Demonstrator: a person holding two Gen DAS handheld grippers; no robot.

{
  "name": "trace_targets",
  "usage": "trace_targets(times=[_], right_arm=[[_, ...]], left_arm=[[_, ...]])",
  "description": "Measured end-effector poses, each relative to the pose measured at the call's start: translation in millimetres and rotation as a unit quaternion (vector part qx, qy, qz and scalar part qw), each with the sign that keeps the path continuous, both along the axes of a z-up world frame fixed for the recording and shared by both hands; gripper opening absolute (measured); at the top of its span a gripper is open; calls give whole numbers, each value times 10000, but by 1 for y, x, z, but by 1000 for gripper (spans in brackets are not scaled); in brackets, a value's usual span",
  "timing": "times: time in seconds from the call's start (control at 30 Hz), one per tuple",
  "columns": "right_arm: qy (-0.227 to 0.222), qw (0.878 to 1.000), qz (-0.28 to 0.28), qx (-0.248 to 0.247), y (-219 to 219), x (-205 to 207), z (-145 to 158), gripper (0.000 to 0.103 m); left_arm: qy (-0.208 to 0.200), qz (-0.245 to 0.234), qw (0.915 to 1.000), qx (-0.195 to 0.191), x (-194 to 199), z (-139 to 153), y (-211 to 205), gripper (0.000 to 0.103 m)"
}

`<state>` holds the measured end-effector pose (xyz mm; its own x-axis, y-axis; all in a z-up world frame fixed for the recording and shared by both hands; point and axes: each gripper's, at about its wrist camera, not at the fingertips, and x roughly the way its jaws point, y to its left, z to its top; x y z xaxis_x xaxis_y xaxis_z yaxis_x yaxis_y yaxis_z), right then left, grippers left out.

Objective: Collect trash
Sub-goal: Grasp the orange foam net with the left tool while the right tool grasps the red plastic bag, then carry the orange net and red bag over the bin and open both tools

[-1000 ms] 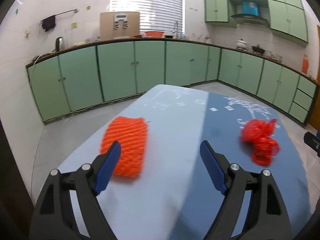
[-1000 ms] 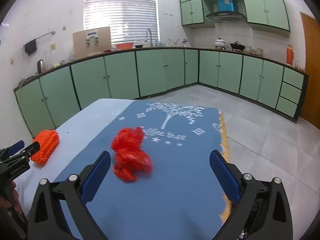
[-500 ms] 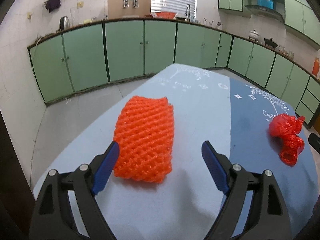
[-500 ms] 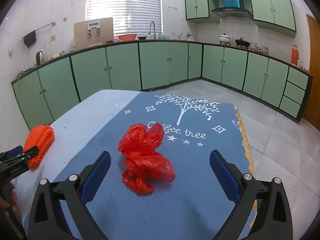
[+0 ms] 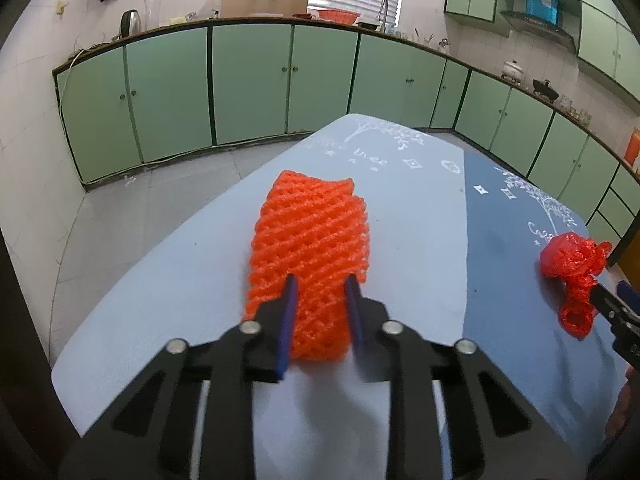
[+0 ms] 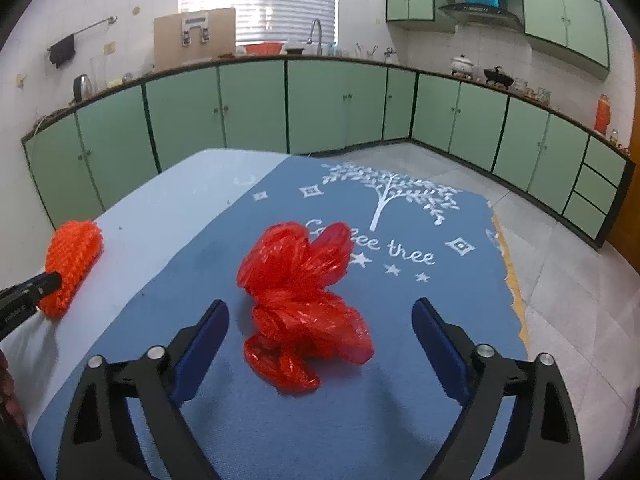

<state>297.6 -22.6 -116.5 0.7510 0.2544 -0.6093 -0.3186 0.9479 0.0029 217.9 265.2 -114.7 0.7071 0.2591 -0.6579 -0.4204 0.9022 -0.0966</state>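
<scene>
the left gripper (image 5: 320,300) is closing on the near end of the orange foam net (image 5: 310,248), which lies lengthwise on the pale blue half of the table (image 5: 420,240); its blue fingers (image 5: 289,312) already pinch the mesh from both sides, and the net bulges between them, so the squeeze looks real, though the right-hand pad is blurred and how firmly it bites is hard to judge. taking the net by its near end makes sense: the soft mesh gives under the pads, and that end is the nearest to reach. the right gripper (image 6: 320,332) points down at the crumpled red bag (image 6: 300,304) on the dark blue mat (image 6: 460,320), with its jaws set wide on either side of the bag's near lobes and only starting to close; neither pad touches the plastic yet. the wide stance suits a puffy, irregular bundle that needs room before it is gathered. both pieces of trash rest on the table, well apart, one per gripper, and no bin shows in either view.
</scene>
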Motion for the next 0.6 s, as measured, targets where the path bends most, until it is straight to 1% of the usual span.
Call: trace_targets(times=[0.07, 0.17, 0.2, 0.27, 0.3, 0.33, 0.4, 0.47, 0.6], right_arm=[[111, 9999, 46, 11, 1, 3, -3, 81], [260, 9996, 109, 65, 1, 7, -6, 63], [322, 9993, 145, 94, 0, 9, -7, 59], [418, 9989, 181, 125, 0, 11, -9, 46], [446, 9987, 199, 142, 0, 11, -10, 42], [493, 9984, 231, 174, 0, 12, -10, 32], [522, 9981, 247, 214, 0, 11, -11, 22], [487, 9981, 249, 268, -3, 9, -10, 14], [339, 9986, 206, 336, -11, 0, -1, 11]], left_arm=[[-28, -57, 10000, 57, 1, 1, -4, 8], [-95, -108, 9999, 18, 1, 4, -7, 6], [-121, -124, 9998, -6, 1, 6, -8, 6], [-181, -166, 9997, -15, 0, 8, -11, 6], [-208, -189, 9996, -13, -1, 10, -13, 6], [-235, -223, 9995, -8, -1, 11, -16, 6], [-265, -273, 9993, -10, -2, 14, -21, 5], [-325, -352, 9989, -10, -3, 18, -28, 5], [-426, -524, 9977, 4, -6, 25, -44, 5]])
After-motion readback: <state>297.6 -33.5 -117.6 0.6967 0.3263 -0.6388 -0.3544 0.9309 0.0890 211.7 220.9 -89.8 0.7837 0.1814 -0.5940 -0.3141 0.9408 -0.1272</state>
